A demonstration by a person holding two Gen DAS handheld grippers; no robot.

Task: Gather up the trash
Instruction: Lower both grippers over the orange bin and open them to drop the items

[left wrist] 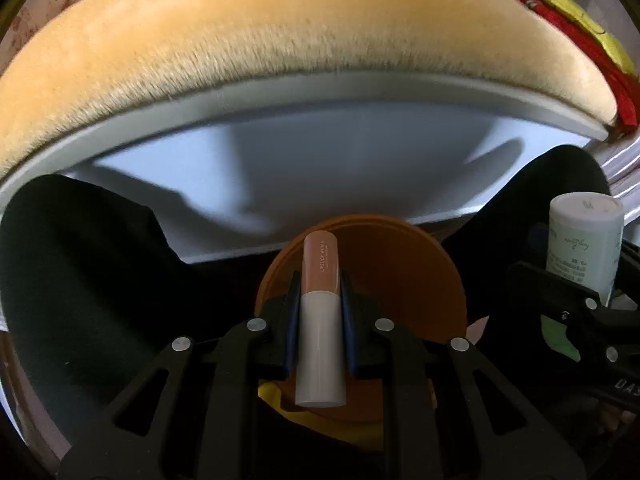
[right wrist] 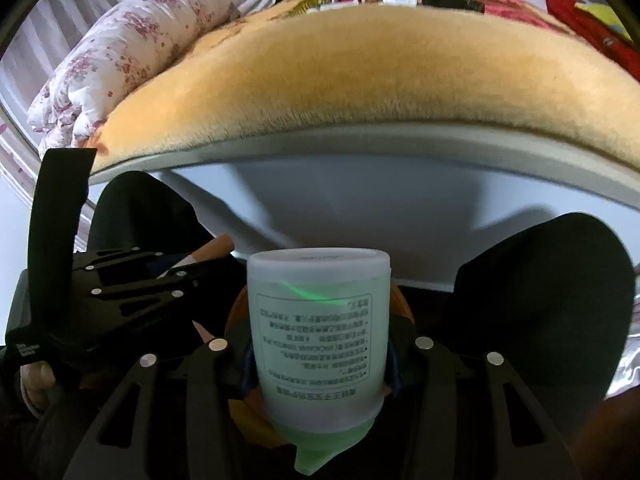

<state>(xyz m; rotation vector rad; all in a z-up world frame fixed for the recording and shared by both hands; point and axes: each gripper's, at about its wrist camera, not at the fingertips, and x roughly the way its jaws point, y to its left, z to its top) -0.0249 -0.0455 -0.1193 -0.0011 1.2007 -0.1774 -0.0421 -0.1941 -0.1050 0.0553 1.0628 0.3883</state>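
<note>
My left gripper (left wrist: pixel 320 312) is shut on a lipstick tube (left wrist: pixel 320 320) with a pink cap and white body, held upright over an orange round bin (left wrist: pixel 400 280). My right gripper (right wrist: pixel 318 356) is shut on a pale green bottle (right wrist: pixel 318 328) with printed text, held upside down over the same orange bin (right wrist: pixel 236 320). The bottle also shows at the right of the left wrist view (left wrist: pixel 584 240), and the lipstick tip at the left of the right wrist view (right wrist: pixel 214 248), in the left gripper (right wrist: pixel 120 280).
A bed with a tan plush blanket (left wrist: pixel 280 40) and white frame (left wrist: pixel 320 92) fills the background. Dark cloth (left wrist: pixel 80 260) flanks the bin on both sides. A floral quilt (right wrist: pixel 132 52) lies at the bed's far left.
</note>
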